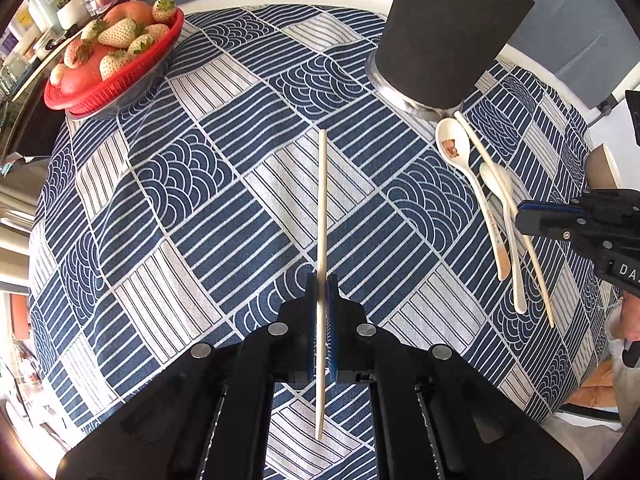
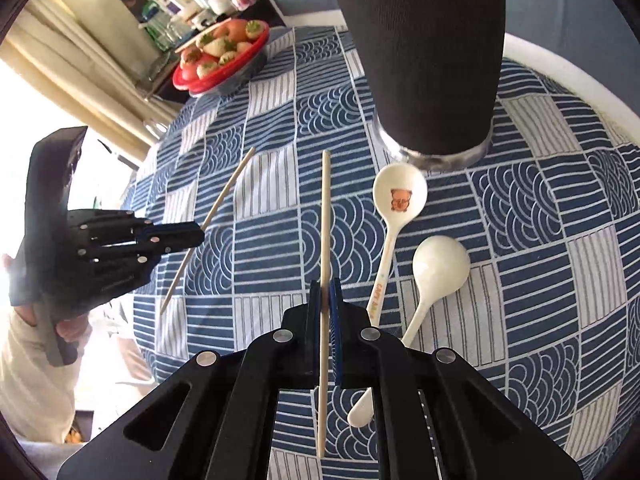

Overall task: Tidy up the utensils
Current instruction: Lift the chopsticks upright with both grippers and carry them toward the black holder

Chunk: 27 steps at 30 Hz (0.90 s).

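Left tool: fingers pressed onto a pale chopstick, which runs straight ahead between the blue pads, its far tip over the cloth and its near end sticking out behind the pads.
Right tool: pinching a second chopstick the same way, pointing forward toward the holder; in the left wrist view this stick lies across the spoons.
Picture spoon: white, bowl up with a small animal print, bowl just beside the holder's base, handle running toward the near side.
Plain spoon: white, right of the picture spoon, its handle passing under the right tool.
Holder: tall dark cylinder with a metal base ring, upright on the far right of the worktop.
Worktop: round, covered by a blue and white patterned cloth.
Fruit basket: red, holding pale strawberries and a reddish fruit, at the far left edge.
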Available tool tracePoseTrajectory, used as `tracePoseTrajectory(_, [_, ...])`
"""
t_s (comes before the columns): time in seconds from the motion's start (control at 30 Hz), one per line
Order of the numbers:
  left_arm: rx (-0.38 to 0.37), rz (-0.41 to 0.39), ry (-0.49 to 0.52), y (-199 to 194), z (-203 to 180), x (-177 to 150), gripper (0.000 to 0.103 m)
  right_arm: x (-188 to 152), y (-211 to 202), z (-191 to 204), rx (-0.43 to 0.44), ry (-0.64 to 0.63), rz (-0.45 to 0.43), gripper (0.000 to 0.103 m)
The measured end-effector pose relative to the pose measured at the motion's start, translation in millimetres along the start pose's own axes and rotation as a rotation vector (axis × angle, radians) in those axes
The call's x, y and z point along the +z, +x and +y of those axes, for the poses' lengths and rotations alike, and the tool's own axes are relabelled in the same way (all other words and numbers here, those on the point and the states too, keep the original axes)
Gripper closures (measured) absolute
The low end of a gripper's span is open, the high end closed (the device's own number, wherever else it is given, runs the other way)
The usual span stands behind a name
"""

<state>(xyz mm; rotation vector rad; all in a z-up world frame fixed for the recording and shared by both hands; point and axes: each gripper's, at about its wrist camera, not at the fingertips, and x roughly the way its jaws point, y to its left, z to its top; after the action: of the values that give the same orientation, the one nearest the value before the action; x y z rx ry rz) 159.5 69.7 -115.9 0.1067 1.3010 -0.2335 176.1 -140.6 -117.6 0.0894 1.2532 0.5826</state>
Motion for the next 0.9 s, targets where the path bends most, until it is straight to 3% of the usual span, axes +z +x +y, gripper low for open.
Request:
tracePoseTrajectory(0.37, [0.048,-0.086,0.065,-40.0,-14.4,44.2,0.098,29.6,-77.7,-6.2,-0.037,-0.04,-0.184,0.099])
tracePoseTrajectory(0.9, [0.059,-0.226,0.122,-95.3,-28.5,93.9,0.098,51.4,-150.4,-28.3,-0.158,-0.046,-0.343,0.099])
